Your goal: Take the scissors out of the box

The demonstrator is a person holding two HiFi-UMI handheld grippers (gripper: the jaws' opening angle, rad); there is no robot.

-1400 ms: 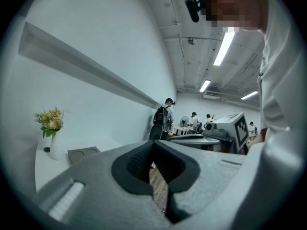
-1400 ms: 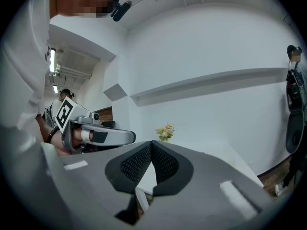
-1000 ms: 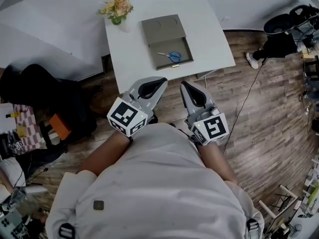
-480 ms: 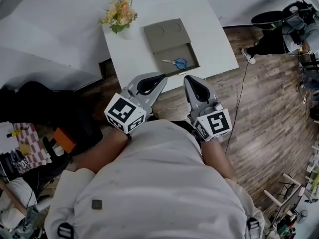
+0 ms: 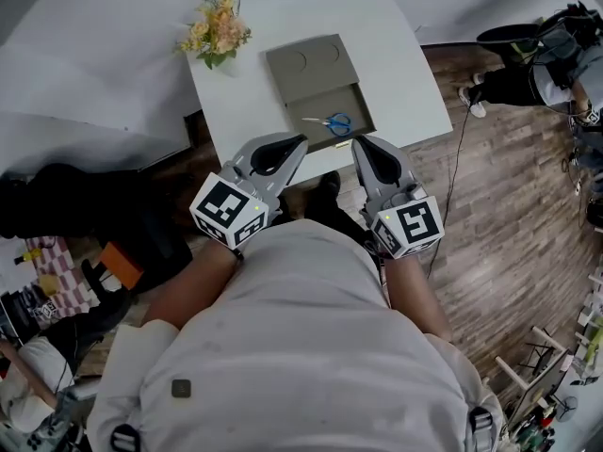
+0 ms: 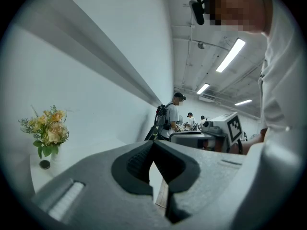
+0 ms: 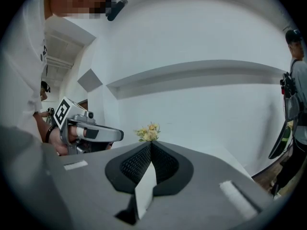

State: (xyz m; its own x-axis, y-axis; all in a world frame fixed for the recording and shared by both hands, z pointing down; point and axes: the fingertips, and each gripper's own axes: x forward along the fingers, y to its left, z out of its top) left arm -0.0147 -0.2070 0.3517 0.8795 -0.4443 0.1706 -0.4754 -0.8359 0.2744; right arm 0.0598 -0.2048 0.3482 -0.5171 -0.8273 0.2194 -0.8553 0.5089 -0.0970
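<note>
Blue-handled scissors (image 5: 331, 122) lie in the open tray of a grey box (image 5: 303, 62) on a white table (image 5: 236, 111), seen from the head view. My left gripper (image 5: 300, 140) is held near the table's front edge, left of the box, jaws shut and empty. My right gripper (image 5: 358, 141) hovers just short of the box's front edge, below the scissors, also shut with nothing held. In the left gripper view the gripper (image 6: 153, 142) has its tips meeting. In the right gripper view the gripper (image 7: 150, 143) has its tips together too.
A small vase of yellow flowers (image 5: 213, 31) stands at the table's back left corner. Dark bags (image 5: 85, 215) sit on the floor to the left. A cable (image 5: 454, 196) runs over the wooden floor at right. A person (image 6: 173, 114) stands in the distance.
Both grippers have come forward toward the table, so the box and scissors lie closer to the tips. The jaws stayed shut.
</note>
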